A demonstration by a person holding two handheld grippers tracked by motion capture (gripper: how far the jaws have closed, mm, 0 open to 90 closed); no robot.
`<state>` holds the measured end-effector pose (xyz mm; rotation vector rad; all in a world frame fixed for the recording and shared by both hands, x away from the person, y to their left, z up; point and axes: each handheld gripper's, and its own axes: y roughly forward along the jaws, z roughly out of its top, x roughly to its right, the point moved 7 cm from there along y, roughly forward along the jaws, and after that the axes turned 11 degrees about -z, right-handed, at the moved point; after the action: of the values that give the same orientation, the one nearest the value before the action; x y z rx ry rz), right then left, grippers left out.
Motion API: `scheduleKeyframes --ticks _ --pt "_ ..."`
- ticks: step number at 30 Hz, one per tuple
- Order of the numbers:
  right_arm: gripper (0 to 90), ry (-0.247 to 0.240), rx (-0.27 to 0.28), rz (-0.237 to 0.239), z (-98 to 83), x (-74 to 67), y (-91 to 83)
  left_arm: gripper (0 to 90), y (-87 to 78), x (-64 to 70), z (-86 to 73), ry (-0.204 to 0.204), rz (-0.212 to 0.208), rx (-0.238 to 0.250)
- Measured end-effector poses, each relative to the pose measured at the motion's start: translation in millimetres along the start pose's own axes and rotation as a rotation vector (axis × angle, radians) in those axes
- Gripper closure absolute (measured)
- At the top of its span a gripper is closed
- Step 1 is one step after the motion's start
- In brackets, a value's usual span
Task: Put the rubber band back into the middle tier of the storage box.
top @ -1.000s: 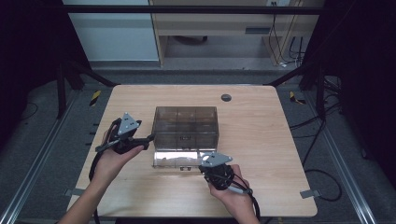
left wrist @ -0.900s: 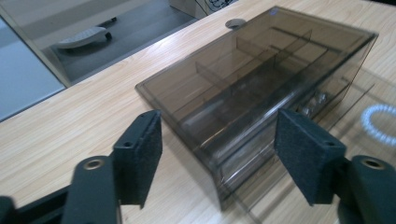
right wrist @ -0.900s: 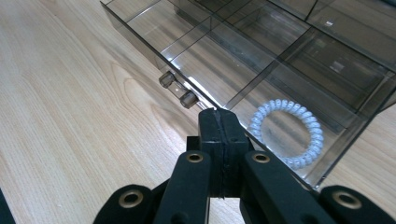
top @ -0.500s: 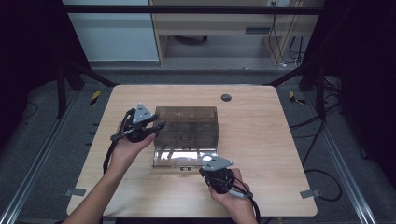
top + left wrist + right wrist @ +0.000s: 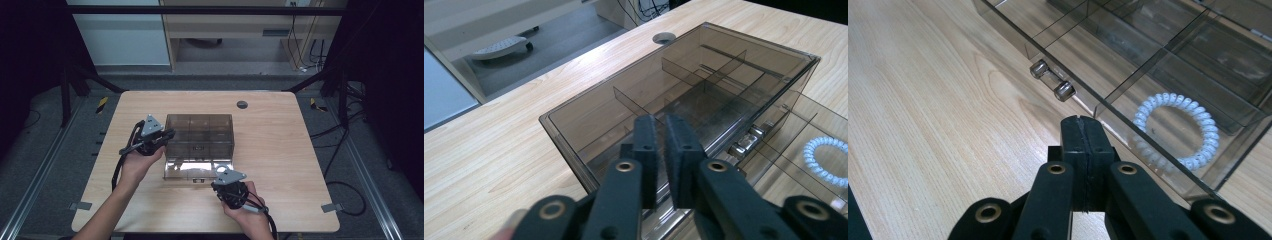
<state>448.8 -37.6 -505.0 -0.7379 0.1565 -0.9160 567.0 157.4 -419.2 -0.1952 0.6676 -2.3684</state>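
A smoky, see-through organiser box stood near the middle of the wooden desk, its inside split by thin partitions into several compartments. Its lowest drawer was pulled out toward six o'clock, toward the person, and a white coiled hair tie lay in one of the drawer's compartments. In the right gripper view two small round metal knobs showed on the drawer's clear front wall.

The left gripper was held at the box's nine o'clock side, level with its top edge and pointing across it toward three o'clock. Its jaws had just been closing and in the left gripper view stood almost together, with only a thin slit between the pads and nothing between them; the box's near wall and open compartments lay just beyond the tips. Whether the tips touched the box I could not tell.

The right gripper sat at the drawer's five o'clock corner, just beside its front wall. Its jaws were pressed fully together with nothing gripped, the tips close to the drawer front, the hair tie lying just past the wall.

A round grommet hole sat in the desk at one o'clock from the box.
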Motion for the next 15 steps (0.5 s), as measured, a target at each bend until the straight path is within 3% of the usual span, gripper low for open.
scheduleKeyframes --ticks 15 --pt "90.0 -0.021 -0.007 0.015 -0.5 -7.9 5.0 88.7 3.9 -5.5 -7.8 -0.028 0.003 0.004"
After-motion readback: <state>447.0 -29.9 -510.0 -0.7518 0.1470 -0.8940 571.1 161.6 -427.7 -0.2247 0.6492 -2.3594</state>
